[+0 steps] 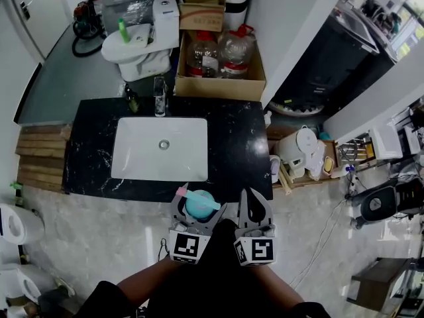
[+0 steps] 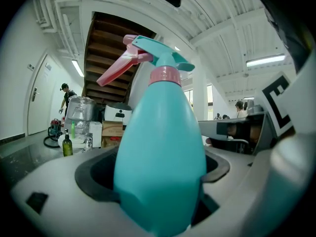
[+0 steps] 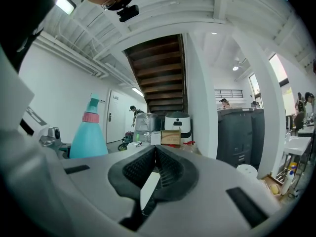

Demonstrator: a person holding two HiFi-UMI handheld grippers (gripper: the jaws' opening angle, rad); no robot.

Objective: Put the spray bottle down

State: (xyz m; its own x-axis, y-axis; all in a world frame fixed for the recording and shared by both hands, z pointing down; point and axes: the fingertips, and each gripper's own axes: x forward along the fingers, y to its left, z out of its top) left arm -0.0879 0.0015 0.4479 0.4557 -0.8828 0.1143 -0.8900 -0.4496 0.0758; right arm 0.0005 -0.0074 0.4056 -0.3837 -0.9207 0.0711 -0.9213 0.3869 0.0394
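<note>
A teal spray bottle [image 1: 198,204] with a pink trigger stands upright in my left gripper [image 1: 193,211], whose jaws are shut on its body. It hangs just in front of the near edge of the black marble counter [image 1: 238,151]. In the left gripper view the spray bottle [image 2: 160,157] fills the middle, its pink collar and trigger at the top. My right gripper [image 1: 254,209] is beside it on the right, shut, with nothing between its ribbed pads [image 3: 170,169]. The right gripper view shows the spray bottle [image 3: 89,132] at the left.
A white rectangular sink [image 1: 159,149] is set in the counter, with a chrome tap [image 1: 159,97] and a dark green bottle [image 1: 133,103] behind it. Behind the counter are a toilet [image 1: 140,45] and a cardboard box [image 1: 220,71] of water jugs. A wooden shelf [image 1: 298,161] with appliances stands to the right.
</note>
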